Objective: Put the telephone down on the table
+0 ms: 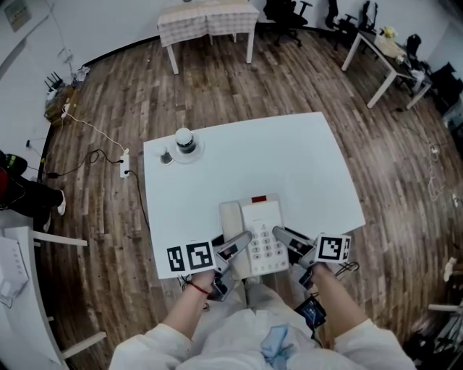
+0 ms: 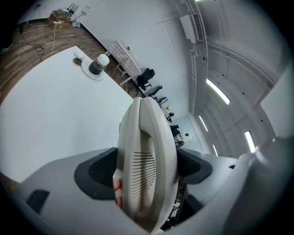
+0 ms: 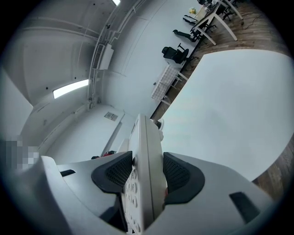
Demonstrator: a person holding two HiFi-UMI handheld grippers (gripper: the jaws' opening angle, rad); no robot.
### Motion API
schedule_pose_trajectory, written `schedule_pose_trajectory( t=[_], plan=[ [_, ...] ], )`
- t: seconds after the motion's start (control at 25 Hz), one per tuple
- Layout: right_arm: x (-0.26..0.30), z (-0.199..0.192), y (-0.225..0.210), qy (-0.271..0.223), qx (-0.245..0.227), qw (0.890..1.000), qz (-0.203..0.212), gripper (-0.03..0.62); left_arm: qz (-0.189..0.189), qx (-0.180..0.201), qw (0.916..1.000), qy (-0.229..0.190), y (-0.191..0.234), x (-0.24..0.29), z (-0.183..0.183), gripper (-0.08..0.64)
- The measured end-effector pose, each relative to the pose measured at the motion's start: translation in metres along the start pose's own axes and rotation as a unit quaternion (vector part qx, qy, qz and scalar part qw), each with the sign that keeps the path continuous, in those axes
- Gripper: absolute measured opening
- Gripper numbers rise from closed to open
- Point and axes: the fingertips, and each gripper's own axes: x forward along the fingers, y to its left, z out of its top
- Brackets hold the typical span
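Telephone (image 1: 257, 231), cream desk set, at the near edge of the white table (image 1: 304, 159), left gripper (image 1: 239, 243) pinching its handset side, right gripper (image 1: 285, 237) clamped on its keypad side, white-capped jar (image 1: 186, 140) at the far left corner, cloth-covered table (image 1: 208, 19) beyond.

Reaches in from 6 o'clock in the head view with the left forearm (image 1: 181, 311) and the right forearm (image 1: 340, 303), both in pale sleeves, a red band (image 1: 198, 287) at the left wrist. Points the left gripper (image 1: 242, 238) toward 1 o'clock and the right gripper (image 1: 282, 233) toward 11 o'clock, tips converging. Clamps the left jaws on the telephone (image 1: 264, 217) at its 8 o'clock side and the right jaws at its 4 o'clock side, pads pressed against both faces.
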Motion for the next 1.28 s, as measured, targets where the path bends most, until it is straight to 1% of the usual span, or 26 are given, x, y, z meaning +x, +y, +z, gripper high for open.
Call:
schedule_pose_trajectory(
  t=[0.08, 0.2, 0.36, 0.48, 0.56, 0.68, 0.84, 1.12, 1.28],
  plan=[
    [0.007, 0.0, -0.013, 0.003, -0.003, 1.0, -0.003, 0.229, 0.002, 0.001, 1.0, -0.001, 0.012, 0.006, 0.003, 0.396],
    [0.021, 0.002, -0.027, 0.006, -0.009, 1.0, 0.004, 0.227, 0.002, -0.004, 1.0, -0.003, 0.03, 0.016, 0.008, 0.396],
    [0.034, 0.001, -0.044, 0.014, -0.002, 1.0, -0.002, 0.227, 0.005, -0.016, 0.9999, -0.003, 0.049, 0.024, 0.011, 0.396],
    [0.039, -0.001, -0.051, 0.018, 0.008, 1.0, -0.011, 0.227, 0.007, -0.021, 0.9998, -0.001, 0.057, 0.026, 0.014, 0.396],
    [0.043, -0.002, -0.053, 0.019, 0.008, 1.0, -0.011, 0.227, 0.008, -0.023, 0.9997, 0.002, 0.061, 0.027, 0.014, 0.396],
    [0.045, -0.002, -0.063, 0.021, 0.009, 0.999, -0.023, 0.227, 0.009, -0.026, 0.9996, 0.005, 0.069, 0.032, 0.015, 0.396],
    [0.056, 0.002, -0.07, 0.021, 0.014, 1.0, -0.013, 0.227, 0.01, -0.026, 0.9996, 0.007, 0.078, 0.039, 0.021, 0.396],
    [0.063, -0.001, -0.092, 0.029, 0.023, 0.999, -0.029, 0.227, 0.015, -0.033, 0.9993, 0.01, 0.095, 0.051, 0.021, 0.396],
    [0.069, 0.001, -0.099, 0.025, 0.027, 0.999, -0.02, 0.227, 0.02, -0.032, 0.9992, 0.015, 0.103, 0.057, 0.023, 0.396]
  ],
)
